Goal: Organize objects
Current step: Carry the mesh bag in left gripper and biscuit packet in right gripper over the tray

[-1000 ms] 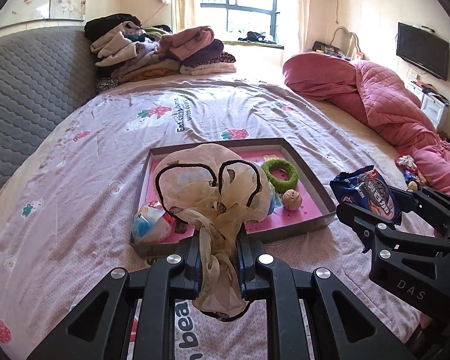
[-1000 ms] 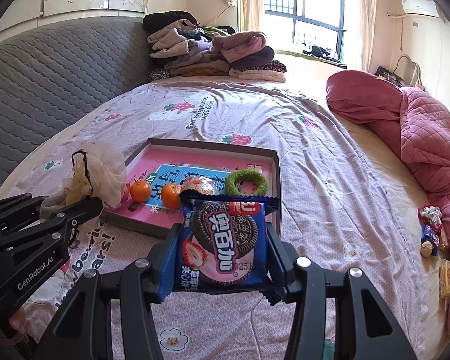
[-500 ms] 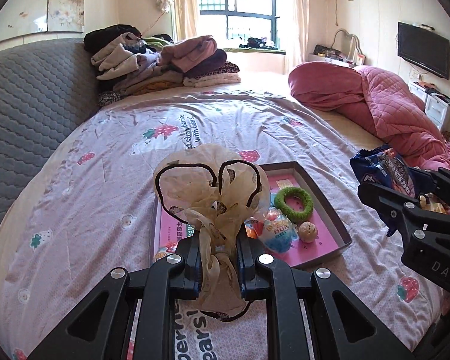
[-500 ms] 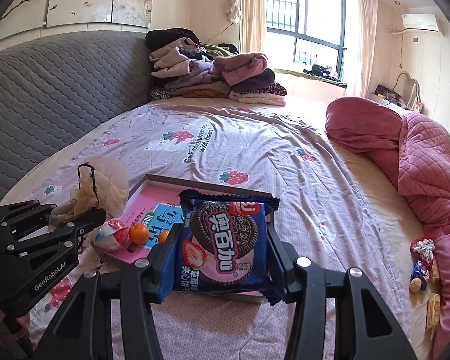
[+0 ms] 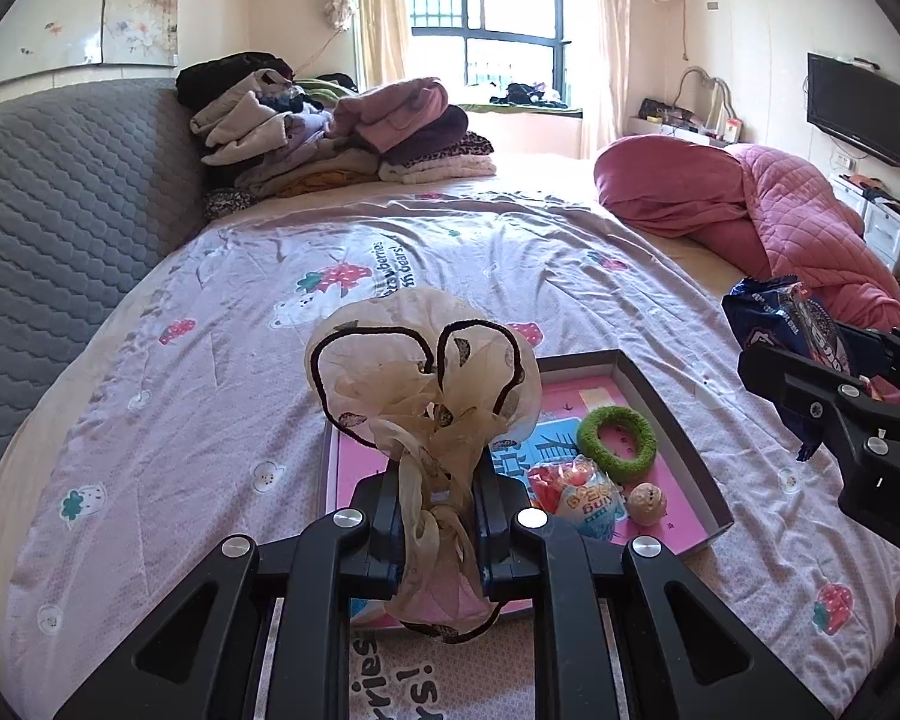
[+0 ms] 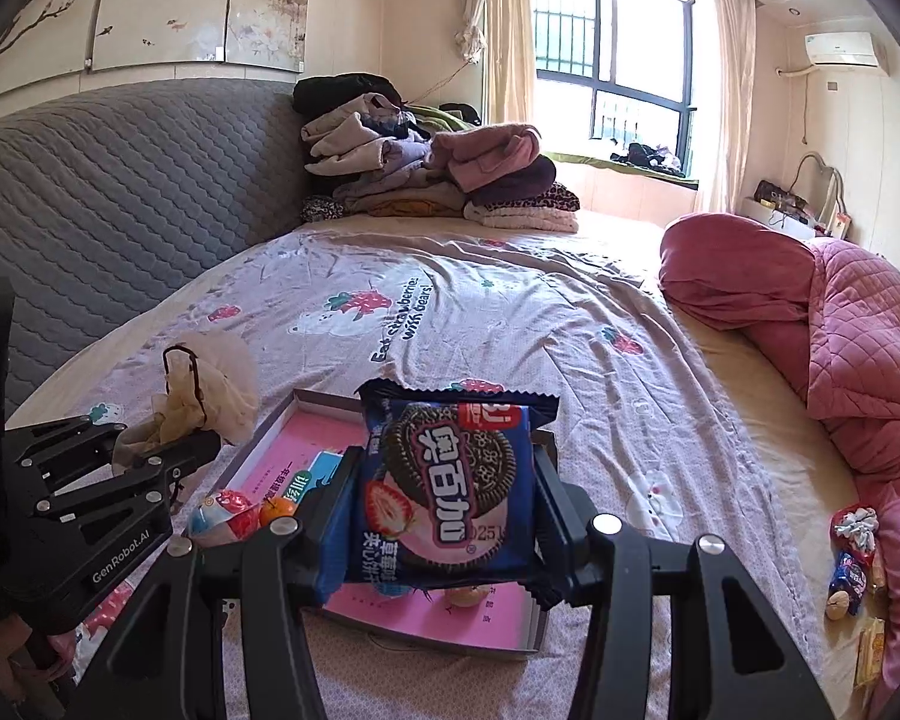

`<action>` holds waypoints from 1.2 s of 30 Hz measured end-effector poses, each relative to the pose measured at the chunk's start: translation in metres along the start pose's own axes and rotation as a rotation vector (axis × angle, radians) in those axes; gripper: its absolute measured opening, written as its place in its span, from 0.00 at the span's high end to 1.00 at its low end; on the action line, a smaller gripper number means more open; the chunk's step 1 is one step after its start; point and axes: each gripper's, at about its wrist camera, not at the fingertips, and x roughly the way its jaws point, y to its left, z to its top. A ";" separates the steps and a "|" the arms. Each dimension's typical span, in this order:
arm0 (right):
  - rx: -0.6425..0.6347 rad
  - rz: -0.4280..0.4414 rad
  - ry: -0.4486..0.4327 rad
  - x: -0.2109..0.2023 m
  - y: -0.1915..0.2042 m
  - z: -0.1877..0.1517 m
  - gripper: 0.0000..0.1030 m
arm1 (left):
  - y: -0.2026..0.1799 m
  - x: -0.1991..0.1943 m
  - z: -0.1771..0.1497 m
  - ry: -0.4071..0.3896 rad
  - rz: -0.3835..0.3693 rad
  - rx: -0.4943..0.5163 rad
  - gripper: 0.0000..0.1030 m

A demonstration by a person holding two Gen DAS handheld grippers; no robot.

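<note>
Two grippers each carried one item above the bed [image 5: 180,396], both over the shallow pink-lined tray [image 5: 660,396] that evidently served as the collecting place. Left gripper [image 5: 438,516]: fingers clenched on the beige hair scrunchie [image 5: 420,384], held upright. Right gripper [image 6: 444,498]: fingers clamped on the sides of the cookie packet [image 6: 450,480], label facing the camera. Tray already contained a green ring [image 5: 617,443] and a small snack pack [image 5: 576,495].

Beige scarf [image 5: 426,396], blue cookie pack [image 6: 450,486], both aloft
</note>
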 end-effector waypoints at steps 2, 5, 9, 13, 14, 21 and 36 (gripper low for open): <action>0.003 0.000 0.000 0.005 -0.002 0.001 0.50 | 0.000 0.007 0.000 0.005 -0.006 -0.001 0.83; 0.004 0.004 0.004 0.013 -0.004 0.000 0.50 | -0.002 0.016 -0.002 0.012 -0.007 -0.001 0.83; -0.001 0.002 0.026 0.027 -0.004 -0.002 0.50 | -0.004 0.029 -0.003 0.024 -0.011 -0.004 0.83; -0.005 0.004 0.048 0.041 -0.004 -0.007 0.50 | -0.005 0.040 -0.005 0.033 -0.013 -0.001 0.83; -0.002 0.004 0.053 0.045 -0.005 -0.008 0.50 | -0.005 0.043 -0.006 0.036 -0.013 -0.001 0.83; 0.005 -0.001 0.089 0.065 -0.009 -0.018 0.50 | -0.004 0.060 -0.013 0.059 -0.015 0.000 0.83; 0.032 -0.014 0.164 0.092 -0.017 -0.049 0.50 | 0.001 0.087 -0.044 0.116 -0.015 -0.014 0.83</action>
